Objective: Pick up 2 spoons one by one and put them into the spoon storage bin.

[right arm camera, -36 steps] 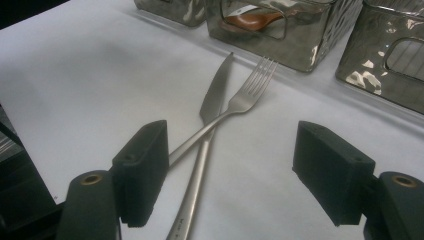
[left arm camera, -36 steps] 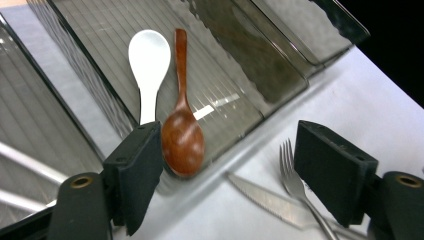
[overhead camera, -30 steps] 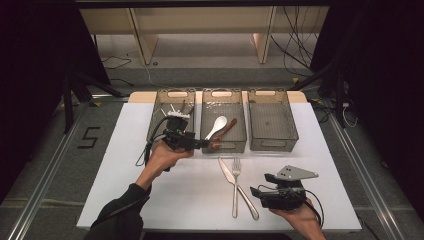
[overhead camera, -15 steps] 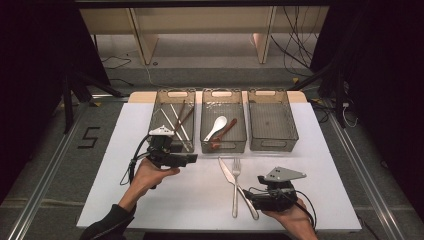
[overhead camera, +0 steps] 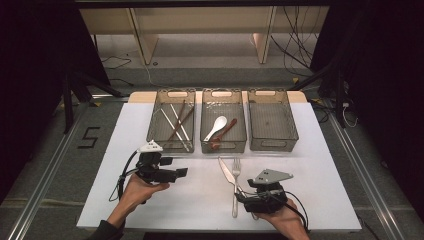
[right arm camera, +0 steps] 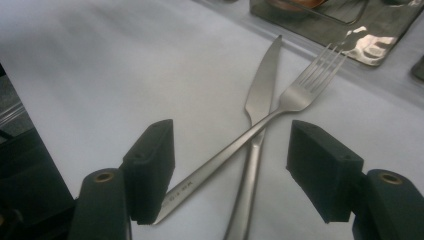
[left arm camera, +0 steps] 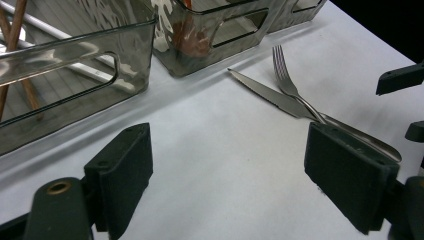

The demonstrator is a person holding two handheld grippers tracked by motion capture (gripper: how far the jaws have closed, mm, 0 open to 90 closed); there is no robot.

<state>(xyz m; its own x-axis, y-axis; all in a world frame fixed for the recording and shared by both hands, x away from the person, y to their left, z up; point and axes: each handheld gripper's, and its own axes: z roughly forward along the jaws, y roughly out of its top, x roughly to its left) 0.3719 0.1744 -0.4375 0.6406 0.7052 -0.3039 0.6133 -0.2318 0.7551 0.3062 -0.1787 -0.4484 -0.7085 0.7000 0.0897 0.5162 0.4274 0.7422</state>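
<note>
A fork [overhead camera: 236, 176] and a knife [overhead camera: 227, 171] lie crossed on the white tabletop [overhead camera: 320, 165], toward its near edge and a little right of the middle, just in front of the middle bin [overhead camera: 223, 146]. In the right gripper view the fork's handle [right arm camera: 220, 157] lies over the knife's handle, its tines pointing toward the bins.

The right gripper [overhead camera: 245, 196] sits low at the near edge, right at the handle ends of the two pieces. Its jaws have just been closing a little, yet they stand wide apart, with both handles running between them and neither pad touching metal.

The left gripper [overhead camera: 183, 172] is over the near left part of the tabletop, in front of the left bin [overhead camera: 164, 146], pointing across toward the cutlery. Its jaws have just been opening and stand wide with only bare tabletop between them.

Three smoky transparent bins line the far edge. The left bin holds chopsticks [overhead camera: 176, 121], the middle one a white spoon [overhead camera: 216, 127] and a brown spoon [overhead camera: 223, 134]. The right bin [overhead camera: 272, 145] is farther to the right.
</note>
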